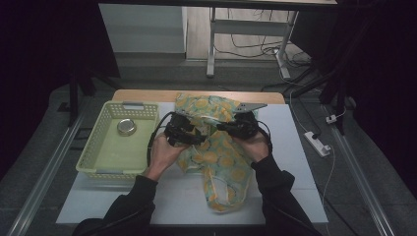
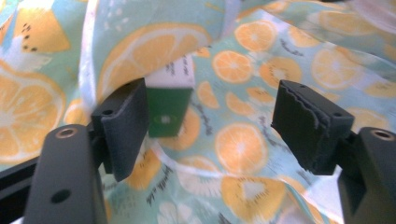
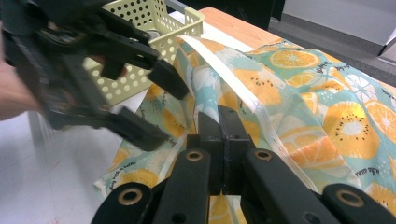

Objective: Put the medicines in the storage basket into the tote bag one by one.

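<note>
On white tabletop (image 1: 290,147), right tool (image 1: 231,128) clamps fruit-print bag (image 1: 216,152); left tool (image 1: 196,135) open, dim room w/ floor cables (image 1: 255,49).

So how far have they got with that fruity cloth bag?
Early on, it seems. The right gripper is already shut on the orange-print bag, pinching its fabric near a white strap. The left gripper is open, jaws spread over the cloth, where a green-and-white tag peeks out. Its grip is still to come. A small round tin sits in the yellow basket.
</note>
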Action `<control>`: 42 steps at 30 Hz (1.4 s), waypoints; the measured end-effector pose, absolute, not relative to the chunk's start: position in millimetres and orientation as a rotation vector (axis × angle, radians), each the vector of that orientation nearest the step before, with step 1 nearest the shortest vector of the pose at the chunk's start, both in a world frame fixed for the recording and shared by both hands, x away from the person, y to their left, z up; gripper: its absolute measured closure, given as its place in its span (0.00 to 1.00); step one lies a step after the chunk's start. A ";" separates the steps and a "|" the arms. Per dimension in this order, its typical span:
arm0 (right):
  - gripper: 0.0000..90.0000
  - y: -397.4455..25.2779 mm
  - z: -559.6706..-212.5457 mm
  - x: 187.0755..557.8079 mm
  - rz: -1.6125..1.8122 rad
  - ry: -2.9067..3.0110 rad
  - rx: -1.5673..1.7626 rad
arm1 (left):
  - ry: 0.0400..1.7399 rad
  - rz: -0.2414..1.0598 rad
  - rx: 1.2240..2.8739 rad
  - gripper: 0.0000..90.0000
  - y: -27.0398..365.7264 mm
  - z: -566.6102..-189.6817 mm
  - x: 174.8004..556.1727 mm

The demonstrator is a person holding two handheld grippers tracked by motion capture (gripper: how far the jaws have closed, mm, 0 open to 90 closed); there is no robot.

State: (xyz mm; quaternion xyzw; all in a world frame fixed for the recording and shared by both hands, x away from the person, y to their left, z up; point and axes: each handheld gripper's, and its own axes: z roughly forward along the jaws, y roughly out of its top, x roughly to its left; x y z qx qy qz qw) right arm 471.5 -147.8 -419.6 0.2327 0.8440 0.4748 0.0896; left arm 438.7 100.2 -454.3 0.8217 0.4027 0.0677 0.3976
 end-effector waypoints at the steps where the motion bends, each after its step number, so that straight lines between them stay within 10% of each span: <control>1: 1.00 -147.8 -419.5 471.4 1.412 2.510 0.695 | 1.013 0.162 2.078 0.29 102.4 -453.0 436.6; 42: 1.00 -146.8 -422.1 471.9 1.403 2.519 0.694 | 1.143 0.334 2.067 0.00 227.2 -445.6 420.9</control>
